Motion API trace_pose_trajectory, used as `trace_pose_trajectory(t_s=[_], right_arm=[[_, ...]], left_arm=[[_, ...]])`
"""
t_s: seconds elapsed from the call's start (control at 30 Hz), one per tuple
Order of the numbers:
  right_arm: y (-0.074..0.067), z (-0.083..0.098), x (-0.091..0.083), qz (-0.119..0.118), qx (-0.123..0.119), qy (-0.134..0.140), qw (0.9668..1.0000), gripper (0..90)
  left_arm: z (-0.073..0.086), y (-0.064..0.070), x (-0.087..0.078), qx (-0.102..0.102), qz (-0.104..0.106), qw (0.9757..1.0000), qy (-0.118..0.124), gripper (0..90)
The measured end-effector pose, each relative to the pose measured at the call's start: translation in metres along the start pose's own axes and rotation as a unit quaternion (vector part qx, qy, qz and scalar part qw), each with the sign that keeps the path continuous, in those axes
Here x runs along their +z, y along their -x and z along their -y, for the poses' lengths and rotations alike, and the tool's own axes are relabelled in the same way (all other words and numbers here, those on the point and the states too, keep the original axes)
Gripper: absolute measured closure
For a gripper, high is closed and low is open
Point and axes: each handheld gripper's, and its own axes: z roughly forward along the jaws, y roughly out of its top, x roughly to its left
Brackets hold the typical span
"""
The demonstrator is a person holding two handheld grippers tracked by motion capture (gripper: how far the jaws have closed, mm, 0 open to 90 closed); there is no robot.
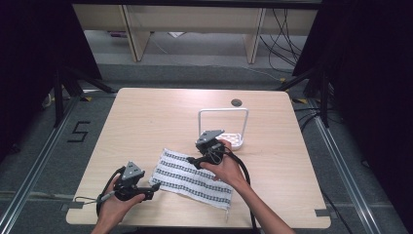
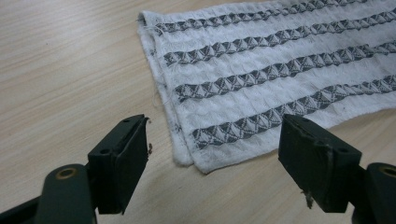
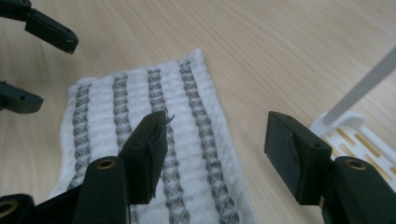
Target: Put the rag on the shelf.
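A folded white towel [image 1: 192,178] with grey patterned stripes lies flat on the wooden table [image 1: 146,117], near its front edge. My left gripper [image 1: 154,187] sits low at the towel's left end. In the left gripper view its jaws [image 2: 215,154] stand open, just short of the towel's near corner [image 2: 201,161], with nothing between the pads. My right gripper [image 1: 197,160] hovers over the towel's far long edge. In the right gripper view it [image 3: 217,144] is open above the towel [image 3: 196,102]; the left pad hangs over the cloth and the right pad over bare wood.
A white wire-framed rack [image 1: 223,112] with a slotted base [image 3: 355,135] stands just behind the right gripper. A round cable hole [image 1: 236,102] sits near the table's far edge. The left gripper's open jaws [image 3: 32,65] appear at the towel's far end in the right gripper view.
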Motion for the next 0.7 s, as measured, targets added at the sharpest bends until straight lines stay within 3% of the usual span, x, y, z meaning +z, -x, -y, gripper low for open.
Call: trace_pose_trajectory(t_s=[0.2, 0.4, 0.43, 0.47, 0.6, 0.7], right_arm=[[-0.001, -0.016, 0.027, -0.009, -0.006, -0.008, 0.9999, 40.8], [-0.004, -0.031, 0.054, -0.015, -0.007, -0.019, 0.9997, 41.4], [-0.006, -0.033, 0.059, -0.016, 0.000, -0.020, 0.9997, 41.5], [-0.005, -0.035, 0.063, -0.019, -0.011, -0.021, 0.9995, 41.5], [-0.007, -0.037, 0.076, -0.019, 0.005, -0.030, 0.9994, 41.8], [-0.006, -0.039, 0.091, -0.027, -0.009, -0.035, 0.9990, 42.4]], left_arm=[[-0.004, -0.002, 0.004, -0.006, -0.008, 0.9999, -0.012, 23.6], [-0.005, -0.005, 0.010, -0.006, -0.003, 0.9995, -0.032, 23.7], [-0.005, -0.005, 0.011, -0.011, -0.003, 0.9995, -0.030, 23.7], [-0.005, -0.005, 0.011, -0.011, -0.003, 0.9995, -0.030, 23.8], [-0.005, -0.006, 0.011, -0.012, -0.003, 0.9993, -0.035, 24.9], [-0.004, -0.007, 0.012, -0.006, -0.002, 0.9991, -0.041, 25.7]])
